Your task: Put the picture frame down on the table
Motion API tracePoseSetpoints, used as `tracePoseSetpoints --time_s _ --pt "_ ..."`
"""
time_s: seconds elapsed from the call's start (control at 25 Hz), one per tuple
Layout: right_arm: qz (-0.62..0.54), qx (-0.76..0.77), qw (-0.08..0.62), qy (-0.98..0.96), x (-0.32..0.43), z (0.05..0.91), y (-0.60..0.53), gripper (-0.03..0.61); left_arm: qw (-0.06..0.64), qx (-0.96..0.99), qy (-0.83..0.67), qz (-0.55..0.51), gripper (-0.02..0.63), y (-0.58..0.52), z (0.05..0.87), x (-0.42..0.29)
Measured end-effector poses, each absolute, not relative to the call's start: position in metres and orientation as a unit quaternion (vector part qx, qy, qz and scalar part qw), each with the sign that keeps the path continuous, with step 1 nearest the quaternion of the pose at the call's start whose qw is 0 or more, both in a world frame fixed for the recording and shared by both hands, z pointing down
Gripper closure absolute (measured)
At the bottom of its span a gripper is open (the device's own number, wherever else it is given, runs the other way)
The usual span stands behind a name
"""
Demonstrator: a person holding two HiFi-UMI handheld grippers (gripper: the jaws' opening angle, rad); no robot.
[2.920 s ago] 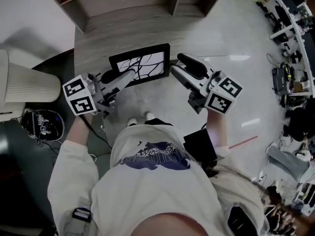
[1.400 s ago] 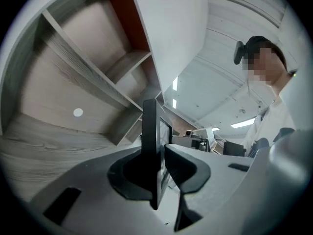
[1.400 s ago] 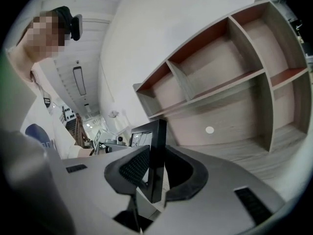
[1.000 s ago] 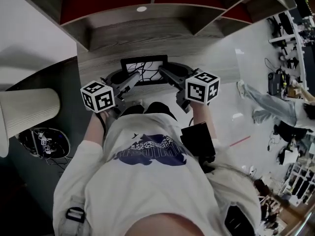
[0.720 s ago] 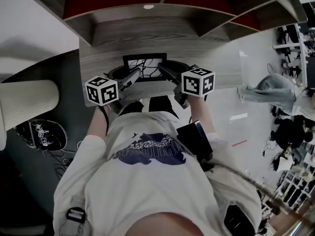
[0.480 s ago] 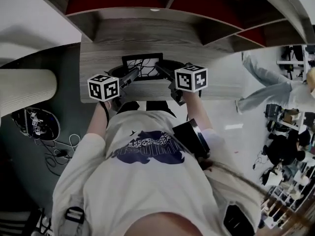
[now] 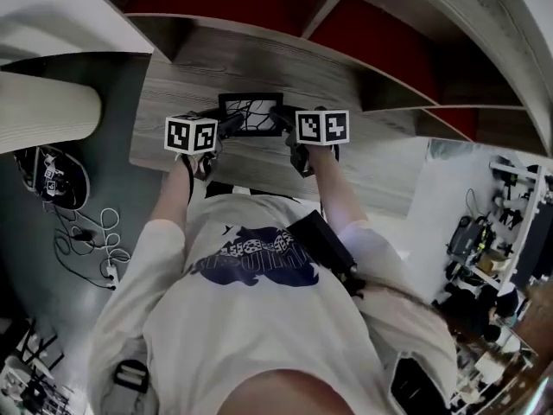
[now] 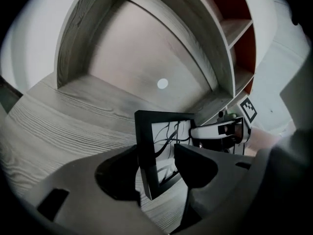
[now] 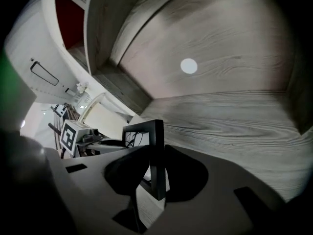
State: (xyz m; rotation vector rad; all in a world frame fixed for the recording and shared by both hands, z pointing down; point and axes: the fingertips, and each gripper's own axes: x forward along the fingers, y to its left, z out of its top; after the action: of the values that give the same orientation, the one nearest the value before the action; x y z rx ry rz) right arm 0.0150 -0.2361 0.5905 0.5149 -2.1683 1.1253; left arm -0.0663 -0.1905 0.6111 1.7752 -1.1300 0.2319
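Picture frame (image 7: 252,115), black-bordered, with dark branching lines on a white sheet: stands upright over the grey wood-grain table (image 7: 259,67), picture side toward the person, clamped at both ends. Left gripper (image 7: 230,125) on the left border, right gripper (image 7: 282,120) on the right border, both marker cubes on the side nearest the body. Along the left gripper (image 8: 154,175): dark fingers (image 8: 195,170) drawn narrow onto the frame (image 8: 164,141), one against the back, one against the picture side, border pinched between them. Beyond the far edge, the right gripper (image 8: 220,131) reaching in, its cube marker above it. Along the right gripper (image 9: 157,177): fingers (image 9: 186,175) likewise narrowed onto the frame (image 9: 157,155), seen edge-on as a thin black upright bar; left gripper (image 9: 98,141) visible past it. Lower edge close over the tabletop (image 8: 58,121), with a shadow beneath; cannot tell whether touching or just above. Behind the table (image 9: 234,121), a wood-grain back panel with a small white round spot (image 9: 189,65). Above, shelves (image 7: 371,33) with red-backed compartments. Lower in the head view, a pale shirt with a dark blue print (image 7: 255,262). Off to the left, a pale ribbed cylinder (image 7: 43,111) and loose cables (image 7: 86,240) on the dark floor.
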Motion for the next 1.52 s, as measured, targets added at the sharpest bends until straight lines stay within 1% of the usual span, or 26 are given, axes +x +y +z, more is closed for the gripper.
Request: tracePoseSetpoints --time_s 0.32,0.56,0.96,1.52 --pt "0.434 0.183 0.372 -0.8 0.013 0.634 -0.255 0.48 0.545 0.677 -0.486 0.097 0.402 -0.201 0.654 -0.065" --pt "0.414 0.186 0.407 -0.792 0.009 0.654 -0.261 0.479 0.559 0.647 -0.508 0.105 0.402 -0.201 0.671 -0.068" --pt "0.395 0.182 0.445 -0.783 -0.002 0.673 -0.265 0.474 0.575 0.61 -0.531 0.121 0.402 -0.2 0.686 -0.077" --pt "0.375 0.194 0.475 -0.772 -0.005 0.682 -0.269 0.465 0.595 0.6 -0.52 0.127 0.402 -0.196 0.686 -0.079"
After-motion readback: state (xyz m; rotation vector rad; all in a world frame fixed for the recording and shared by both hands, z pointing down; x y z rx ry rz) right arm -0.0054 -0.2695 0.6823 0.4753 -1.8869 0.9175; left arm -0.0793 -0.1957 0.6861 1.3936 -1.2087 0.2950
